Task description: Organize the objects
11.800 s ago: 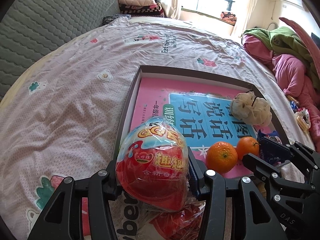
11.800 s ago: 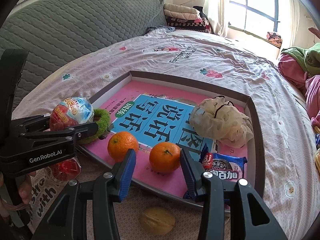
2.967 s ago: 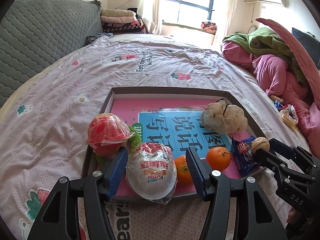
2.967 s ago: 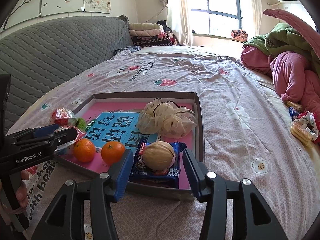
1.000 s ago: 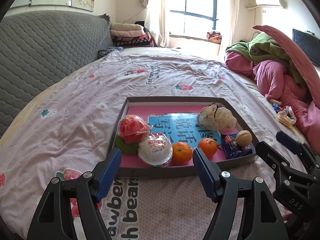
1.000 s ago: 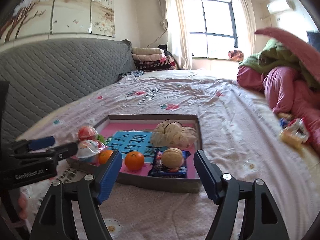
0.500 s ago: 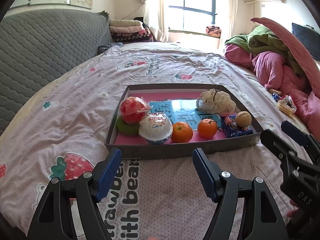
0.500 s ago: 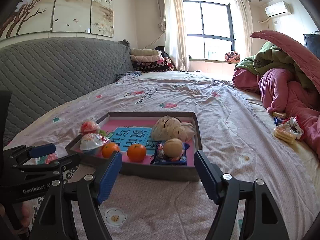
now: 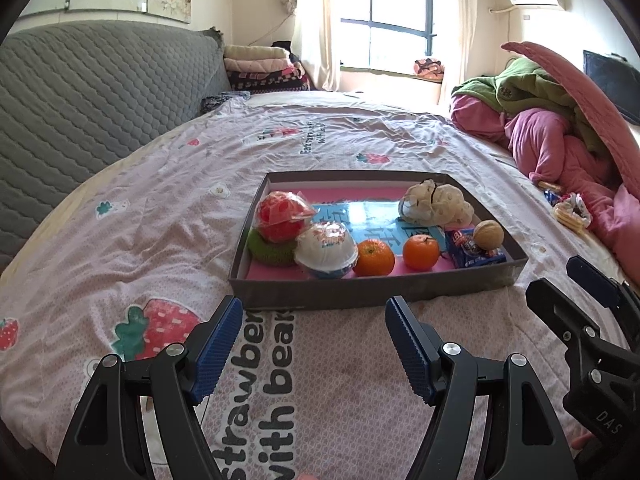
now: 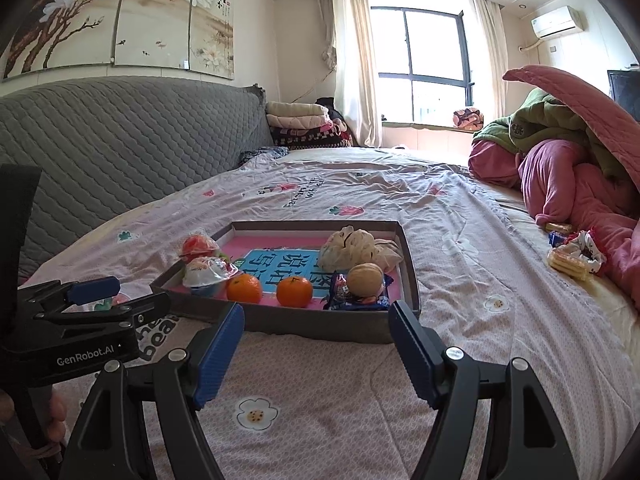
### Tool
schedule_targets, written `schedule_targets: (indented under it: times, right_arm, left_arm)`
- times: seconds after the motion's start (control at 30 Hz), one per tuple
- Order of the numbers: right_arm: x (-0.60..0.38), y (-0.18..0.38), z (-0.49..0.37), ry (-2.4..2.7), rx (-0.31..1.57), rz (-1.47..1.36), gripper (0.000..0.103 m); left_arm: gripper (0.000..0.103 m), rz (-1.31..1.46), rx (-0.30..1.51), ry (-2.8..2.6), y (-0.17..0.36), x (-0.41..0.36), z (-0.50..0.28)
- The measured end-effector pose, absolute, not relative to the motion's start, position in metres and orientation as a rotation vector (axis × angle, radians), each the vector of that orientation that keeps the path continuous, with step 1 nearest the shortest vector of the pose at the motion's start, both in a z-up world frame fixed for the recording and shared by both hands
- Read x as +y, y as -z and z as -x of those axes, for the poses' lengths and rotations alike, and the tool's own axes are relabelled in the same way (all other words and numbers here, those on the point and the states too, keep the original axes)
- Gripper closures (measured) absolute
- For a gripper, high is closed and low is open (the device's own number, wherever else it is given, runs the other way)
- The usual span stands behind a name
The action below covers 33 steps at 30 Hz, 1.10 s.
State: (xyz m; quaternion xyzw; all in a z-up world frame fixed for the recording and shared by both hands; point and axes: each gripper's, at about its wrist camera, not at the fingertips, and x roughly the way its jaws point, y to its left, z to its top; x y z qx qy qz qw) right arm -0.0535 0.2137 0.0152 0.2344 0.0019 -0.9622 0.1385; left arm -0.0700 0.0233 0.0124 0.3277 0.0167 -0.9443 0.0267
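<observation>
tray (image 9: 360,300) – shallow grey box with pink floor, on the bedspread (image 9: 120,240) at 12 o'clock from both claws | inside – red toy (image 9: 280,216), white toy (image 9: 326,246), two oranges (image 9: 374,257), walnut (image 9: 488,234) on a snack packet (image 9: 476,254) | left gripper (image 9: 314,338) spread, nothing between | right gripper (image 10: 316,342) spread, nothing between

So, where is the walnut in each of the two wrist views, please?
Left wrist view: the walnut sits right of centre, on the blue snack packet at the tray's near right corner.
Right wrist view: the walnut sits near the centre, on the same packet.
Shared landmark: the two oranges to its left.
</observation>
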Motion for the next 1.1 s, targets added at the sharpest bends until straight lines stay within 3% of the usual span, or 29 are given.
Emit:
schedule_targets:
  times: [1.1]
  right_arm:
    - [0.212, 0.021, 0.058, 2.76, -0.036, -0.869, 0.029]
  left_arm:
    - [0.028, -1.096, 0.067, 2.903, 0.022, 0.017, 0.062]
